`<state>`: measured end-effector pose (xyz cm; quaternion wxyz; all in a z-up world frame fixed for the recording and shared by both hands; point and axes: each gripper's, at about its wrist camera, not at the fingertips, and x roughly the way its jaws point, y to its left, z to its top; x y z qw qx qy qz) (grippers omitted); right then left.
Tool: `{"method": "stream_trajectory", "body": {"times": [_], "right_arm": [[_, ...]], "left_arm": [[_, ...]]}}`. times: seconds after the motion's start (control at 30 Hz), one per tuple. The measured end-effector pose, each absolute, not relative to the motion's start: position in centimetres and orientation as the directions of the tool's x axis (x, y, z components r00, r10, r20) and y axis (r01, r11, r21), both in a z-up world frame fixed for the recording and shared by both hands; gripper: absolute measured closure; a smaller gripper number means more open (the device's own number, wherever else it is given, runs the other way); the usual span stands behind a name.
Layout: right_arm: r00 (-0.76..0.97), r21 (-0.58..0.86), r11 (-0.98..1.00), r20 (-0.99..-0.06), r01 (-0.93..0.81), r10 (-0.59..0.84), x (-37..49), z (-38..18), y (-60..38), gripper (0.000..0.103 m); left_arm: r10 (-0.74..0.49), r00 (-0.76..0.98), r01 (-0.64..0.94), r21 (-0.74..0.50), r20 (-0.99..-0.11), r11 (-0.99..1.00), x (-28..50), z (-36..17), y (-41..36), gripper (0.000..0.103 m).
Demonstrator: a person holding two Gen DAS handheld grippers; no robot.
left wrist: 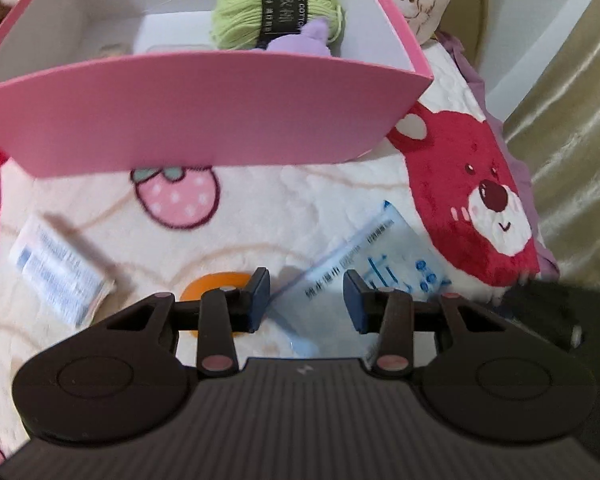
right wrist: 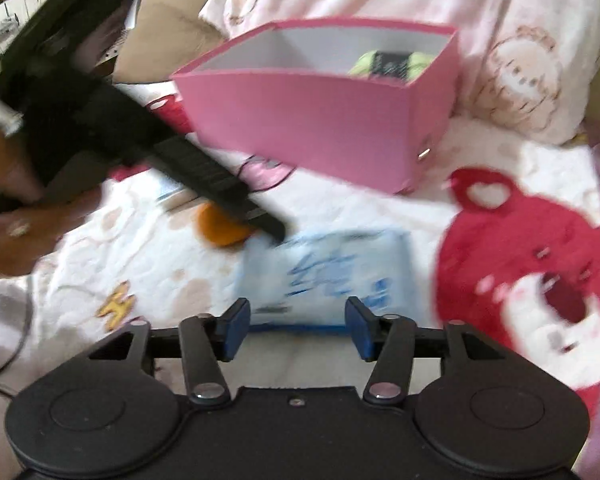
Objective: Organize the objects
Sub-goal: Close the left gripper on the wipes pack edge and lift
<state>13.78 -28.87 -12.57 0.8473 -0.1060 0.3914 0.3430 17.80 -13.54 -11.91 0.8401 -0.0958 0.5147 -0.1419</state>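
A box [left wrist: 204,120] is set on the bed [left wrist: 300,208], with a pillow [right wrist: 520,60] behind it. A yarn ball [left wrist: 276,10] lies in its right rear corner, a soft toy [left wrist: 306,38] in front of the yarn. Before the box, a wipes packet [left wrist: 380,256] lies on the bed, a ring [left wrist: 216,286] just left of it, and a small packet [left wrist: 58,268] further left.

"MILK COTTON" on green yarn band [left wrist: 279,8]

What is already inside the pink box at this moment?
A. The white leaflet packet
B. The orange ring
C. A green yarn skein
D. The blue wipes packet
C: the green yarn skein sits inside the pink box, while the blue wipes packet and orange ring lie on the blanket.
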Motion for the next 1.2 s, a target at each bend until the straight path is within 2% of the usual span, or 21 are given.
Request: {"method": "stream_trajectory", "body": {"times": [0.23,0.37,0.53,0.6,0.63,0.7,0.93,1.07,1.2], "right_arm": [[0.484,0.088,0.785,-0.744,-0.613,0.461,18.7,-13.8,-30.5,0.04],[0.443,0.177,0.797,-0.752,-0.578,0.488,19.9,-14.7,-30.8,0.04],[0.415,0.188,0.784,-0.763,-0.592,0.496,18.9,-14.8,-30.4,0.063],[0.442,0.167,0.811,-0.769,-0.56,0.463,18.6,-14.5,-30.5,0.076],[0.462,0.143,0.829,-0.773,-0.541,0.435,18.3,-14.2,-30.6,0.086],[0.483,0.126,0.851,-0.776,-0.51,0.405,18.1,-13.9,-30.9,0.09],[0.46,0.181,0.828,-0.759,-0.531,0.461,18.0,-13.7,-32.3,0.085],[0.46,0.207,0.817,-0.74,-0.538,0.49,18.7,-13.6,-32.4,0.067],[0.426,0.241,0.827,-0.765,-0.507,0.484,20.1,-14.5,-32.2,0.064]], "left_arm": [[-0.311,0.443,0.118,-0.29,-0.841,0.95,16.3,-12.0,-14.6,0.063],[-0.315,0.447,0.112,-0.297,-0.837,0.948,15.7,-12.1,-14.6,0.062],[-0.332,0.446,0.078,-0.333,-0.831,0.94,15.8,-12.6,-14.7,0.059],[-0.335,0.429,0.08,-0.334,-0.839,0.939,15.8,-12.7,-14.9,0.059],[-0.334,0.424,0.081,-0.332,-0.842,0.94,15.7,-12.7,-15.0,0.059],[-0.336,0.416,0.083,-0.333,-0.845,0.939,15.6,-12.7,-15.1,0.057],[-0.341,0.347,0.062,-0.342,-0.874,0.938,15.5,-14.1,-15.9,0.054],[-0.348,0.392,-0.02,-0.386,-0.852,0.922,15.4,-14.6,-15.5,0.05],[-0.334,0.416,-0.026,-0.379,-0.846,0.925,15.6,-14.9,-15.9,0.05]]}}
